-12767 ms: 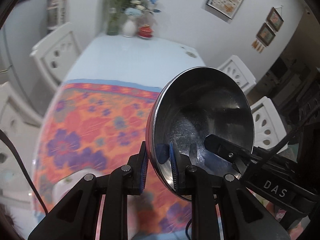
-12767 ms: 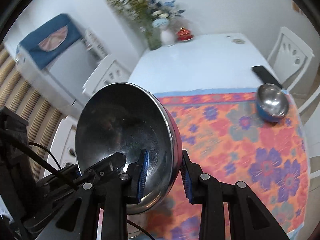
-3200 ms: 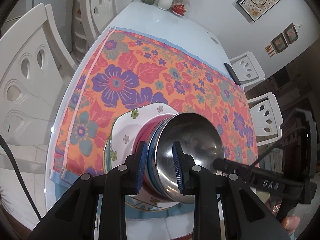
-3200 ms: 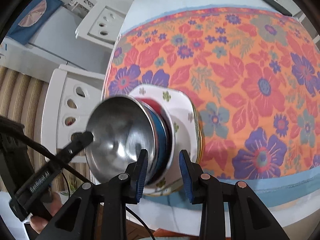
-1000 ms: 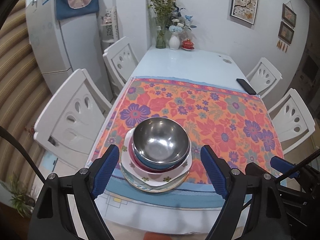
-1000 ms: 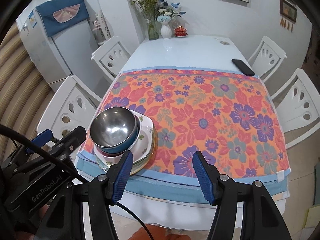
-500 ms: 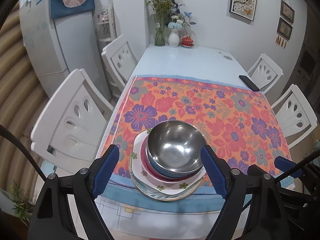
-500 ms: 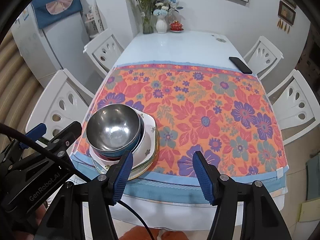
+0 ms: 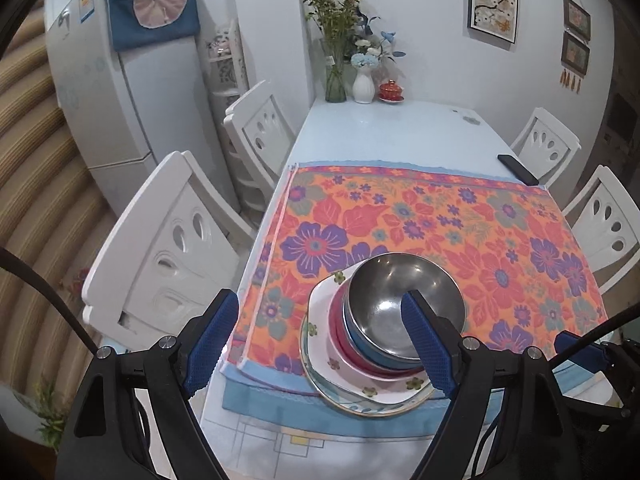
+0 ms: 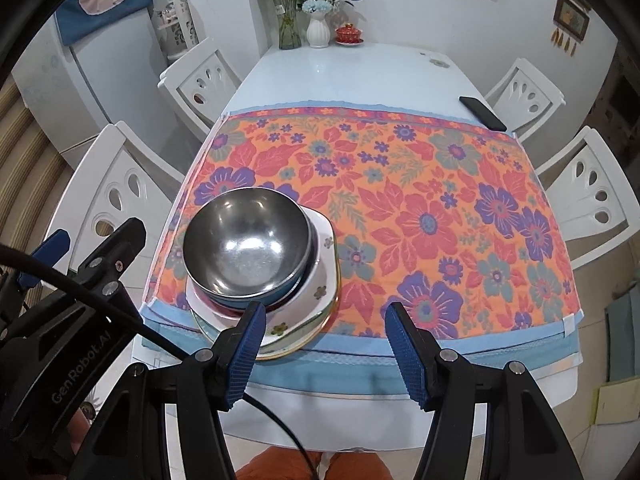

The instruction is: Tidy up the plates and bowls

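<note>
**Left wrist view: dishes stacked, both grippers empty**

The left gripper (image 9: 324, 340) is spread wide, holding nothing. Ahead of its right finger sits the steel bowl (image 9: 404, 304), nested in a blue bowl (image 9: 360, 340) and a red bowl (image 9: 340, 332) on the floral plates (image 9: 320, 312), all on the flowered cloth (image 9: 440, 216). The right gripper (image 10: 326, 346), likewise wide and empty, has the stack ahead of its left finger.

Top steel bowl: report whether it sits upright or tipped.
Upright. The steel bowl nests mouth-up in the blue bowl, its empty inside showing; its rim looks about level.
</note>
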A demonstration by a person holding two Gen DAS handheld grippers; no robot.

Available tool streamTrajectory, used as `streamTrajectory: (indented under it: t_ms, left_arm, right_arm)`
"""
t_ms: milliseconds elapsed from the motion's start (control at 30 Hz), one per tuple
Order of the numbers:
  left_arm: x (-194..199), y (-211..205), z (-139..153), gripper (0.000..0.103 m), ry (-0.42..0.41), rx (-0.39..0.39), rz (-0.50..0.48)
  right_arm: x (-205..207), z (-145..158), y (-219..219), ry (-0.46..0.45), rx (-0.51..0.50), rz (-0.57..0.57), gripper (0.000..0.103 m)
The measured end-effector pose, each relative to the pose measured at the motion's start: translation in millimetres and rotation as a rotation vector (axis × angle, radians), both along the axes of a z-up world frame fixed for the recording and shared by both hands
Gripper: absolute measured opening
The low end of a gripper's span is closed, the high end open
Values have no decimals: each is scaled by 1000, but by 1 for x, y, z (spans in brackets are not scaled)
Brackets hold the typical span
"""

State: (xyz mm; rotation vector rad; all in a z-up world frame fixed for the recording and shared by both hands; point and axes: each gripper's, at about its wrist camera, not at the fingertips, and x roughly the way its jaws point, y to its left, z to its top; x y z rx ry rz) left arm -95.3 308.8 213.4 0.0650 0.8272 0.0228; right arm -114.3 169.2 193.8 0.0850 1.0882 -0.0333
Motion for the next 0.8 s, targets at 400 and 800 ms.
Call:
streamTrajectory:
  t_ms: [400, 800]
  left_arm:
    - [7, 1, -10, 82, 50, 21, -34]
    - [16, -1, -17, 82, 88, -9, -63]
  right_arm:
    - [9, -17, 6, 42, 5, -76, 60]
    - [17, -28, 8, 75, -8, -96, 60]
